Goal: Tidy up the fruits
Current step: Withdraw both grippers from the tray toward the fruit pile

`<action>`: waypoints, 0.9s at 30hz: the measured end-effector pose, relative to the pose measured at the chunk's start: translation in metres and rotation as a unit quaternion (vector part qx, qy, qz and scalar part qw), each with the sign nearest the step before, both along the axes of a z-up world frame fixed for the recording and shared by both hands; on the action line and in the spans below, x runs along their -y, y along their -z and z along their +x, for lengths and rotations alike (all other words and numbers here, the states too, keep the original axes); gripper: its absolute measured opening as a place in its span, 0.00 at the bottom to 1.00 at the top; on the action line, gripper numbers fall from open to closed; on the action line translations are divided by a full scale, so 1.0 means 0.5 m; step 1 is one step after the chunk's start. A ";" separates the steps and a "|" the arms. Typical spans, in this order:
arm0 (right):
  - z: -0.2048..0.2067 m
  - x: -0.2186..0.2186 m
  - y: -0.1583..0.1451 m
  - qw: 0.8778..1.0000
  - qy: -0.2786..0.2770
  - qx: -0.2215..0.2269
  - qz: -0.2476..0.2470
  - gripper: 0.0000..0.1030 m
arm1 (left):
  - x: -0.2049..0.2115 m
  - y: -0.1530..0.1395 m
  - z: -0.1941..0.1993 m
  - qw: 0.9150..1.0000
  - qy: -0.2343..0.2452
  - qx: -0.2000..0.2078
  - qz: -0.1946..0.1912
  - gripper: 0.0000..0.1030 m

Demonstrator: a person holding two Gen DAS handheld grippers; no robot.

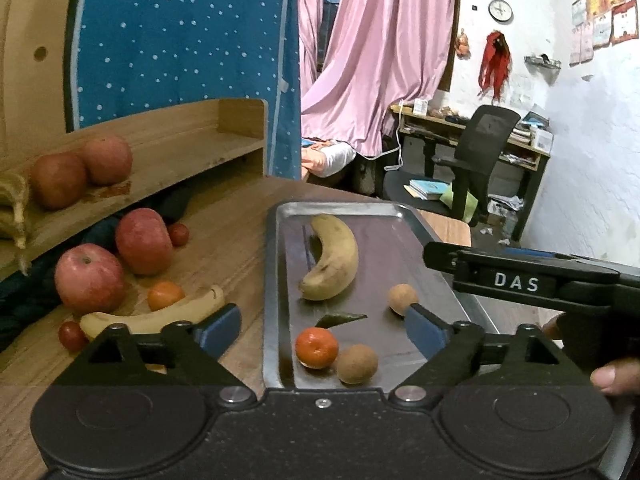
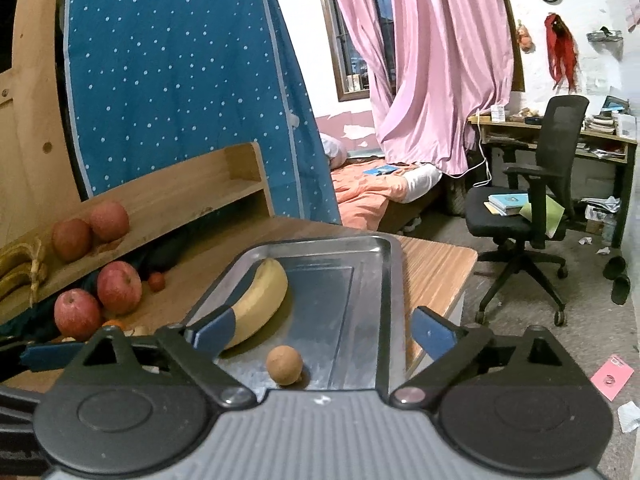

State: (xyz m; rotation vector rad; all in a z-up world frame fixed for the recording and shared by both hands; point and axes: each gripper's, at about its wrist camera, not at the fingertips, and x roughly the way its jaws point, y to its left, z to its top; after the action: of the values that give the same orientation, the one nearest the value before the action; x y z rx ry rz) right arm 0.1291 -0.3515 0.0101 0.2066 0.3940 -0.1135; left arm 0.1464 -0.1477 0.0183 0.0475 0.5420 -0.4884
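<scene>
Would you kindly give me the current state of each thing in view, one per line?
Left tongs: open, empty, above the tray.
Right tongs: open, empty, above the tray.
Tray: flat on the table, holds fruit.
Tray banana: lying on its side, unpeeled.
Tangerine: on the tray, leaf attached.
Table banana: lying off the tray.
Shelf apples: two, touching.
Table apples: two, close together.

Tray (image 1: pixel 280 280): right half bare along the far edge. Banana (image 1: pixel 332 260) blocks the left-centre; orange (image 1: pixel 316 347) and two brown fruits (image 1: pixel 357 363) crowd the near edge.
</scene>
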 end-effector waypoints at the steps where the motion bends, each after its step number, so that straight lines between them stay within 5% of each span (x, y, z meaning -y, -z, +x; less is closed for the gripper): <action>1: -0.002 -0.001 -0.002 1.000 0.002 0.002 0.000 0.97 | -0.004 -0.001 -0.002 1.000 -0.002 0.002 -0.002 0.89; 14: -0.023 -0.041 -0.039 1.000 0.000 0.028 -0.005 1.00 | -0.096 -0.036 -0.020 0.998 -0.056 0.025 -0.020 0.98; 27: -0.045 -0.158 -0.063 0.997 -0.064 0.044 -0.013 1.00 | -0.241 -0.060 -0.045 0.988 -0.144 0.047 -0.023 0.99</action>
State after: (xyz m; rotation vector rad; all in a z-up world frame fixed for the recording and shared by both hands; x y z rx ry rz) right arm 0.1068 -0.2725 0.0416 0.1599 0.3176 0.0166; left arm 0.1236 -0.0270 0.0484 -0.0515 0.4367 -0.2150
